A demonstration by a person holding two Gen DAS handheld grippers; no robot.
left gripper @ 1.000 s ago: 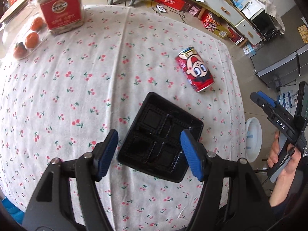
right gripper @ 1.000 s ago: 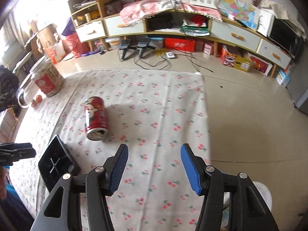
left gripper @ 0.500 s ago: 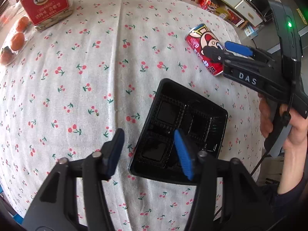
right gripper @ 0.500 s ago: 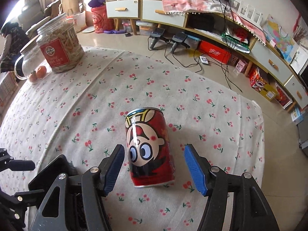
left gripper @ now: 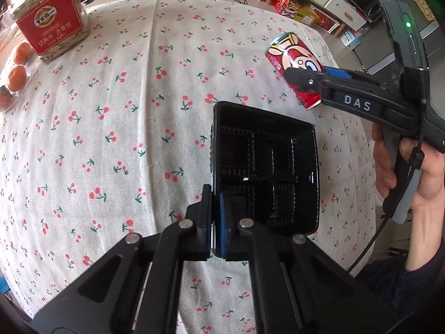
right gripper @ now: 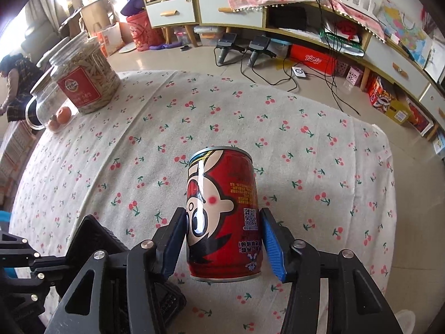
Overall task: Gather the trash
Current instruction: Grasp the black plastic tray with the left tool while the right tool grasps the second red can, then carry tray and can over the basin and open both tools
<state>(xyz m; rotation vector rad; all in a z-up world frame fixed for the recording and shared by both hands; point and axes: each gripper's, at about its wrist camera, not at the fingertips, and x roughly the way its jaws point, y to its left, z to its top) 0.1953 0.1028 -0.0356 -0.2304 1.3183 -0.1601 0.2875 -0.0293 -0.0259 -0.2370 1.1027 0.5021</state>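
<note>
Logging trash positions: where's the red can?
In the right wrist view the red can lies on the tablecloth between the right gripper's closing jaws, right of the black tray.

I count, on cherry tablecloth [left gripper: 116,128]: red can [right gripper: 222,214] ×1; black tray [left gripper: 267,164] ×1; seed jar [left gripper: 50,16] ×1.

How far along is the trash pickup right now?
Nothing is binned yet. The left claw has clamped the near wall of the black tray. The right claw is closing around the red can, which lies on the tablecloth. Lifting and dumping both remain; no bin is clearly visible.
</note>
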